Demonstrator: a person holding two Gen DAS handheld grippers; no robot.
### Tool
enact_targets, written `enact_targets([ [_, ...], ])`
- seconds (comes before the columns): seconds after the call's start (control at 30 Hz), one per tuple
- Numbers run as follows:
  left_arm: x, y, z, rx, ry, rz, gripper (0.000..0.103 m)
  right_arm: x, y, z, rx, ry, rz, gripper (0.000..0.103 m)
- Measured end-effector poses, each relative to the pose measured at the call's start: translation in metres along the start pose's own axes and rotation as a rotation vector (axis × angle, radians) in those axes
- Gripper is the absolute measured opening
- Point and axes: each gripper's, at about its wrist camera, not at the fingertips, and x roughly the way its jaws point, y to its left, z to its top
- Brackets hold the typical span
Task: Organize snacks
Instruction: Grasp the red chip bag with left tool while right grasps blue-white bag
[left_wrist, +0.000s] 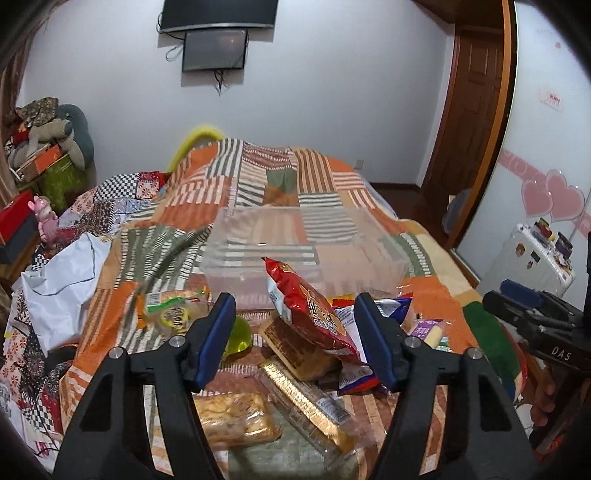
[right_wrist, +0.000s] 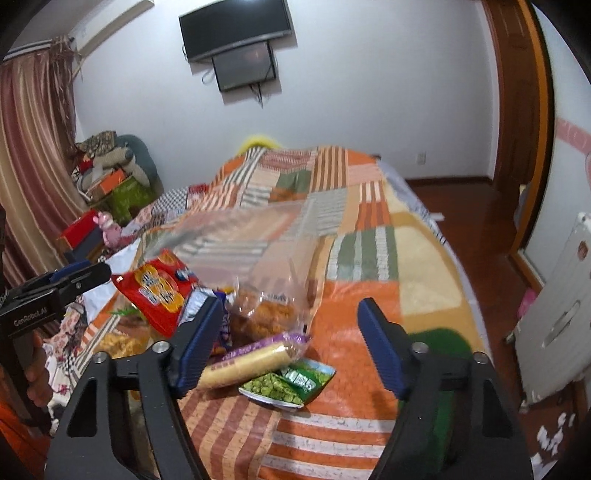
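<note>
A pile of snack packs lies on the patchwork bed cover (left_wrist: 258, 177). A red chip bag (left_wrist: 314, 314) leans on top of the pile, just in front of a clear plastic bin (left_wrist: 351, 236). My left gripper (left_wrist: 295, 339) is open above the pile, its fingers on either side of the red bag, not touching it. In the right wrist view the red bag (right_wrist: 159, 291) is at left, with a clear bag of brown snacks (right_wrist: 269, 310), a yellow roll pack (right_wrist: 251, 358) and a green pea pack (right_wrist: 291, 384). My right gripper (right_wrist: 291, 343) is open and empty above them.
A yellow-green cup (left_wrist: 240, 336), a pastry pack (left_wrist: 236, 421) and a long gold-wrapped pack (left_wrist: 306, 395) lie near the pile. A white bag (left_wrist: 62, 273) lies left. The right gripper (left_wrist: 535, 317) shows at right. A white suitcase (right_wrist: 554, 317) stands beside the bed.
</note>
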Motion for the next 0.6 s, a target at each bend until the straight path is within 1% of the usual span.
enact_targets([
  [0.03, 0.006, -0.002, 0.0, 0.005, 0.01, -0.002, 0.065, 0.005, 0.0, -0.001, 0.006, 0.016, 0.013, 0.062],
  [0.1, 0.017, -0.003, 0.0, 0.011, 0.026, -0.004, 0.064, 0.011, 0.001, -0.002, 0.016, 0.04, 0.04, 0.06],
  [0.23, 0.036, -0.003, 0.0, 0.006, 0.063, -0.008, 0.063, 0.019, 0.011, -0.001, 0.004, 0.054, 0.089, 0.052],
  [0.43, 0.063, 0.004, -0.001, -0.036, 0.12, -0.024, 0.062, 0.036, 0.026, 0.002, -0.025, 0.081, 0.131, 0.052],
  [0.6, 0.08, 0.004, -0.004, -0.043, 0.141, -0.038, 0.062, 0.051, 0.031, 0.003, -0.022, 0.115, 0.153, 0.052],
])
